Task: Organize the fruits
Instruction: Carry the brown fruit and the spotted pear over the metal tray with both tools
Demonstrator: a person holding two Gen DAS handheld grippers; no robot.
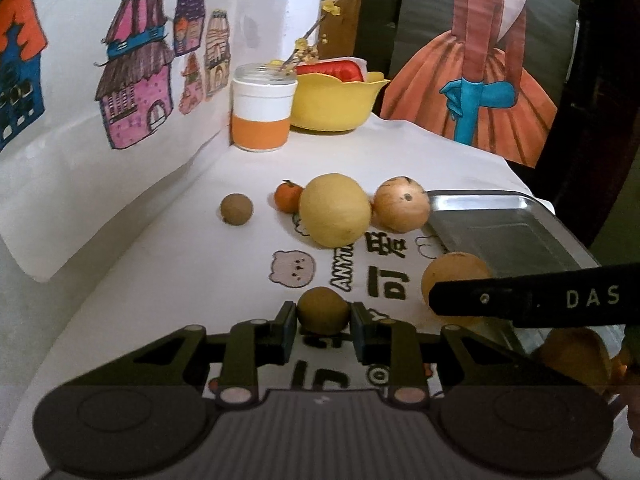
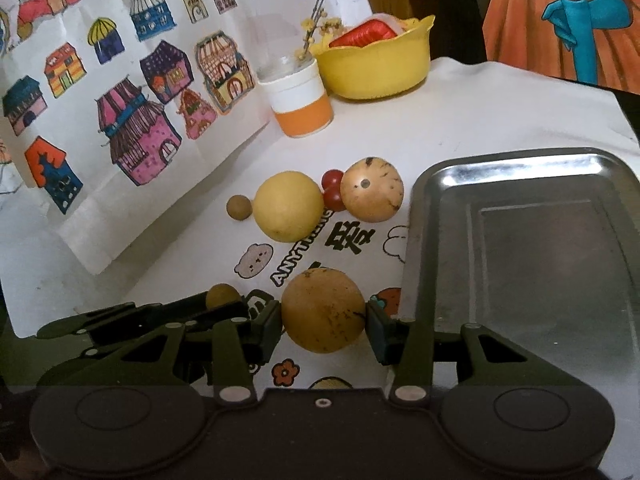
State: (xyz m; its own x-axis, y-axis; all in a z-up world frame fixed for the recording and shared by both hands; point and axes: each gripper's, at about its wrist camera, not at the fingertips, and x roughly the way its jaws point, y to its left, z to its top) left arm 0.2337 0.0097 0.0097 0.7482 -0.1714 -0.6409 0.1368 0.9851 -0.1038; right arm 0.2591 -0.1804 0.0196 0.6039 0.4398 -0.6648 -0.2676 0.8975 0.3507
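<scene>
right gripper [image 2: 325,322] is clamping the speckled orange fruit [image 2: 322,309] between both pads, sitting just left of the empty steel tray [image 2: 424,248], while left gripper [image 2: 224,304] is closing on a small brown fruit [image 2: 222,295].

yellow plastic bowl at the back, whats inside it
A red ridged packet with a white edge sticks above the rim of the yellow plastic bowl. The bowl's wall hides anything lower down.

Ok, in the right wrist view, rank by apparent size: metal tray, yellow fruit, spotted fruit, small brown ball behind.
1. metal tray
2. yellow fruit and spotted fruit look alike; unranked
3. small brown ball
</scene>
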